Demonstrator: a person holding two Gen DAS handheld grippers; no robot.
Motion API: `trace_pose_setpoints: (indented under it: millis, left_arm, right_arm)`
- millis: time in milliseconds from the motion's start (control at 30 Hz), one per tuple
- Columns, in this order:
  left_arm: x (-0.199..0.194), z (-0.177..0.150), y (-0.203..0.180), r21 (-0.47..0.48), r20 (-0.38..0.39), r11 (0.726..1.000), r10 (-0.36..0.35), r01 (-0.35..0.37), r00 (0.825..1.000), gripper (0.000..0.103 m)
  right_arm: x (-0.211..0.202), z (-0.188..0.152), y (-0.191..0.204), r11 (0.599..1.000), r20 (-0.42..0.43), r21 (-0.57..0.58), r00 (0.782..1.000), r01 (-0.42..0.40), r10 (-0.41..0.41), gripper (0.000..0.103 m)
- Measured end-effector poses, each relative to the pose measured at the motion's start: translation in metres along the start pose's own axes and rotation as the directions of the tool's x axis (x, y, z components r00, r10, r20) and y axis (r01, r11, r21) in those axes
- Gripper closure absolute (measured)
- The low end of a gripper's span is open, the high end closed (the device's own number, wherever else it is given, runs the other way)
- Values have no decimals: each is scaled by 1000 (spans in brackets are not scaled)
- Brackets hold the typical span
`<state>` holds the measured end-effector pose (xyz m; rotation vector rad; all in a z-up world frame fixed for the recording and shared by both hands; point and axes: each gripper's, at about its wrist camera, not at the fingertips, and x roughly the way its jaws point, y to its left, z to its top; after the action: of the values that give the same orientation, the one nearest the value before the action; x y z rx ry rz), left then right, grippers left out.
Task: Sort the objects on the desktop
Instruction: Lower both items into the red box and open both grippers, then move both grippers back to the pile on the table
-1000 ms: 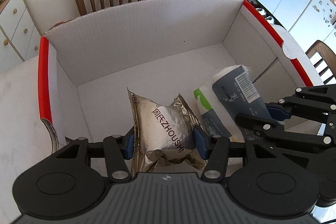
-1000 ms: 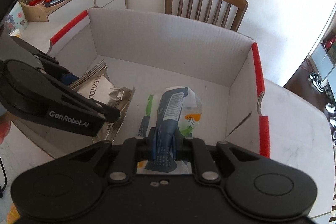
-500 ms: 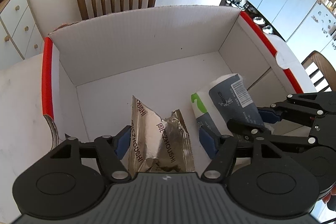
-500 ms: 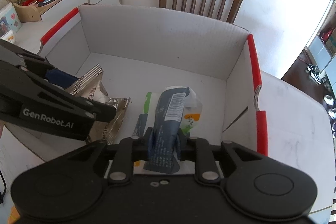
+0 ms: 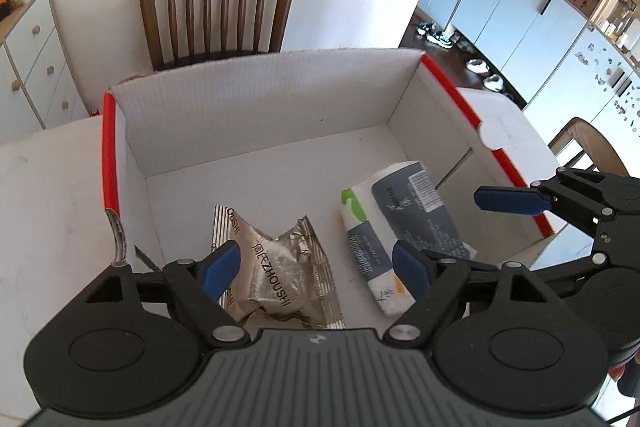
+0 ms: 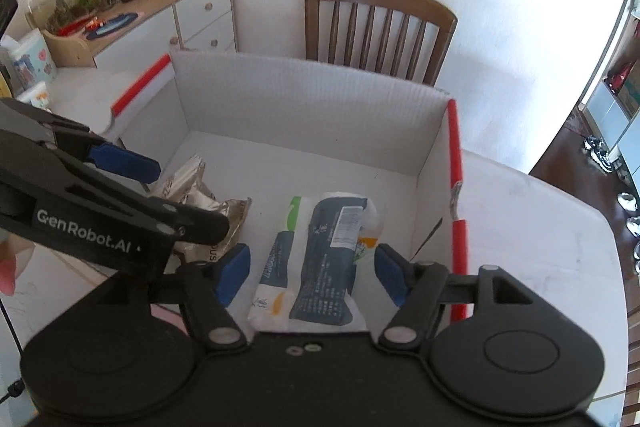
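A white cardboard box (image 5: 256, 119) with red edge strips stands on the white table. On its floor lie a silver foil snack pack (image 5: 280, 267) on the left and a blue-and-white tissue pack (image 5: 400, 227) on the right. My left gripper (image 5: 316, 271) is open above the foil pack, not touching it. My right gripper (image 6: 312, 275) is open above the tissue pack (image 6: 324, 259), which lies free between the blue pads. The foil pack (image 6: 200, 199) shows partly behind the left gripper's arm (image 6: 92, 207).
A wooden chair (image 5: 216, 3) stands behind the box against the white wall. A white drawer cabinet (image 6: 160, 15) with snacks and jars on top is at the back left. The white table (image 6: 532, 227) extends right of the box. Another chair (image 5: 584, 147) is at the right.
Both grippers have opened and pulled up and back. The foil pack and the tissue pack have been let go and now lie on the box floor.
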<state>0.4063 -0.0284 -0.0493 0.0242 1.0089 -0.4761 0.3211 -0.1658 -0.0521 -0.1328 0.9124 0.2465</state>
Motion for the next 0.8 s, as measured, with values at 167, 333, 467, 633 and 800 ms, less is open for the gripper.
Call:
trace_pose_setpoints:
  millis: [167,333,467,633,800]
  left_arm:
    - [-20,-3,-3,-4,35,1000,11,-11,999,16]
    - [-39,-7,-11,11,60,1000,17,-17,998,16]
    - [-57,-14,-16,3,80,1000,15,-15,997,16]
    - [-78,-25,-22,2,124,1000,16,-16,992,16]
    - [-100,-40,-32,45,183,998,33,-42,983,16]
  right_arm:
    - [-17,-1,-1,1000,29,-6,1000,13,-13,30]
    - [-34,-5,-1,1000,50,-7,999,14,-14,29]
    - [-52,-8,-1,1000,77,-2,997,9,-9,28]
    - [-79,-14,-2,1000,118,1,993,-2,2,27]
    - [-101,-26,0,1000,142,11,990,-15,13,26]
